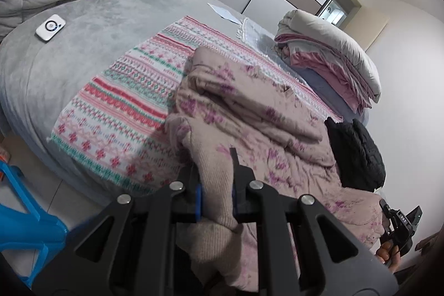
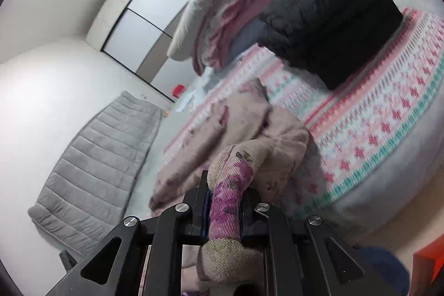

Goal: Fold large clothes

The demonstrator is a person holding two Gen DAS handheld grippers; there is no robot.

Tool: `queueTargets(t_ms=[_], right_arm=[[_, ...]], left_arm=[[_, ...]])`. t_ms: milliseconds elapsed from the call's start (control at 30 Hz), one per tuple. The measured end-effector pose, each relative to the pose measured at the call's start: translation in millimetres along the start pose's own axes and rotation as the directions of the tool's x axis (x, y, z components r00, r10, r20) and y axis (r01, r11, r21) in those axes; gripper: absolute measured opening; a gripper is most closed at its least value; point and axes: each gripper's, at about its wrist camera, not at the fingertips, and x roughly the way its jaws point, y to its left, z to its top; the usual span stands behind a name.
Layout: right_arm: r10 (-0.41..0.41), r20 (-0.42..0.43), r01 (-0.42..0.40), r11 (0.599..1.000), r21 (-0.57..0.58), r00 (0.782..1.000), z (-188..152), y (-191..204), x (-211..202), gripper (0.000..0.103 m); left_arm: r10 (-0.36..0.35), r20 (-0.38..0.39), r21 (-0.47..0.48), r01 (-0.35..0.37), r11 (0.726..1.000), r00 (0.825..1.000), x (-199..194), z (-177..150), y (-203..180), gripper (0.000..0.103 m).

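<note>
The beige floral knit garment (image 1: 249, 113) shows a coarse, ribbed weave, matt throughout. Under it, the pink-and-teal patterned woven blanket (image 1: 125, 101) looks fuzzy and soft. The round grey bed (image 1: 55, 65) beneath that blanket has a velvety, suede-like nap. Beside the garment, the black quilted jacket (image 2: 333, 24) appears puffy with a faint sheen. The left claw (image 1: 215, 182) is matt black plastic with bright metal pins; the right claw (image 2: 224, 199) looks the same.

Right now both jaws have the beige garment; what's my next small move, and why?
Probably lift and draw both grippers apart. The left gripper and right gripper each pinch an edge, but the garment lies bunched on the blanket, so it needs spreading flat before any fold.
</note>
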Motion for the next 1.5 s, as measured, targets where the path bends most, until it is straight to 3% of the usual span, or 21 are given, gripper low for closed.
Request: queueTargets(t_ms=[333,600,700,733,767,833,900,933,1000,1067,1133,1167,1233,1267,1367,1500], right_arm=[[0.032,-0.025,-0.030,0.998,0.063,0.999,45,10,77,0.016],[0.070,0.012,-0.071,0.990,0.122,0.997,111,35,144,0.016],[0.068,0.043,-0.073,0.989,0.127,0.997,142,43,179,0.018],[0.029,0.047,-0.034,0.993,0.115,0.998,153,43,199,0.022],[-0.010,0.042,0.005,0.994,0.108,0.999,159,41,213,0.023],[-0.165,-0.048,0.170,0.980,0.101,0.985,174,22,270,0.026],[-0.252,-0.182,0.274,0.955,0.109,0.950,176,-8,312,0.028],[-0.239,-0.218,0.272,0.952,0.137,0.946,175,-22,321,0.030],[-0.123,-0.204,0.173,0.952,0.253,0.971,173,-51,318,0.031],[-0.100,-0.183,0.148,0.951,0.272,0.978,182,-57,306,0.031],[-0.164,-0.106,0.182,0.966,0.185,0.981,194,-46,288,0.034],[-0.217,-0.045,0.221,0.971,0.090,0.975,198,-35,275,0.045],[-0.243,0.018,0.243,0.970,0.003,0.970,198,-24,263,0.062],[-0.242,0.032,0.242,0.970,-0.017,0.970,196,-22,262,0.063],[-0.249,-0.015,0.244,0.959,-0.141,0.968,189,-9,280,0.063],[-0.269,-0.099,0.233,0.932,-0.278,0.958,175,-4,329,0.063]], left_arm=[[-0.005,-0.008,-0.074,0.004,0.997,1.000,49,59,-7,0.016],[-0.015,0.031,-0.147,0.019,0.989,0.999,105,152,-41,0.017],[0.040,0.069,-0.213,-0.024,0.977,0.997,154,198,-46,0.025],[0.057,0.058,-0.213,-0.044,0.976,0.997,171,207,-45,0.030],[0.068,0.002,-0.217,-0.066,0.974,0.998,202,218,-40,0.038],[0.069,-0.101,-0.247,-0.092,0.965,0.992,247,225,-25,0.055],[0.061,-0.192,-0.301,-0.118,0.946,0.979,279,220,-2,0.055],[0.033,-0.216,-0.339,-0.107,0.935,0.976,286,216,8,0.055],[-0.040,-0.190,-0.422,-0.045,0.905,0.981,285,215,32,0.058],[0.001,-0.131,-0.459,-0.062,0.886,0.991,271,219,46,0.060],[0.050,-0.059,-0.462,-0.071,0.884,0.997,256,219,52,0.070],[0.064,-0.054,-0.442,-0.081,0.893,0.996,256,215,51,0.076],[0.042,-0.129,-0.389,-0.089,0.917,0.991,272,208,41,0.076],[0.021,-0.173,-0.373,-0.085,0.924,0.985,283,205,37,0.076],[-0.012,-0.257,-0.334,-0.078,0.939,0.966,314,198,16,0.077],[0.074,-0.228,-0.245,-0.131,0.961,0.971,330,192,-5,0.079]])
